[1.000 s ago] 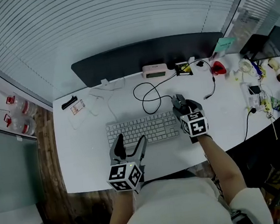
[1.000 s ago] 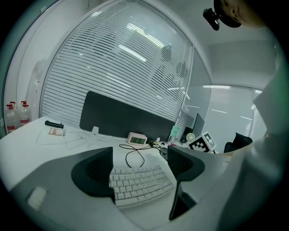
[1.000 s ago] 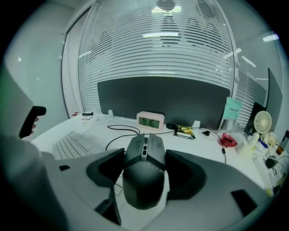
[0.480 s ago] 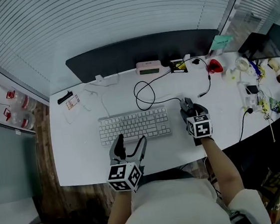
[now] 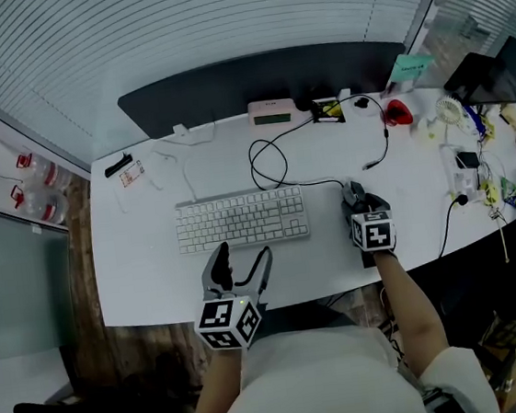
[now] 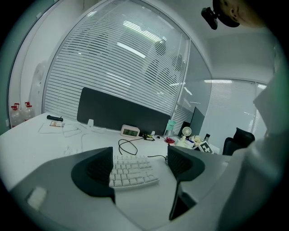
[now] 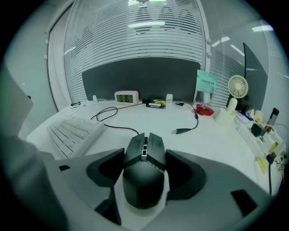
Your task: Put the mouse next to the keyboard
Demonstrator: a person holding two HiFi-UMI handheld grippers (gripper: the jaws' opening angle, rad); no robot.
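Inspection finds the right gripper (image 5: 355, 199) clenched on the mouse (image 5: 353, 194): in the right gripper view its two dark pads bear on either flank of the mouse (image 7: 144, 155), gripping across the width so the buttons and wheel point forward, away from the person. That grip across the narrow sides looks chosen to keep the mouse square to the desk (image 5: 146, 278) and its nose aimed toward the back. The mouse sits near the right end of the keyboard (image 5: 241, 219), with a strip of bare desk between them, so the wanted spot appears close to reached. Whether the mouse's underside touches the desk or hangs just clear of it cannot be told from any view. Its black cable (image 5: 271, 158) runs in loops behind the keyboard toward the clock (image 5: 270, 111), slack enough that it should not drag on placement. The left gripper (image 5: 242, 256) is released, jaws standing apart with nothing between them; only the keyboard (image 6: 132, 170) shows beyond the gap. It hangs over the near desk edge in front of the keyboard, apparently parked clear of the work. Judged remaining step: set the mouse down and open the right jaws without nudging it.
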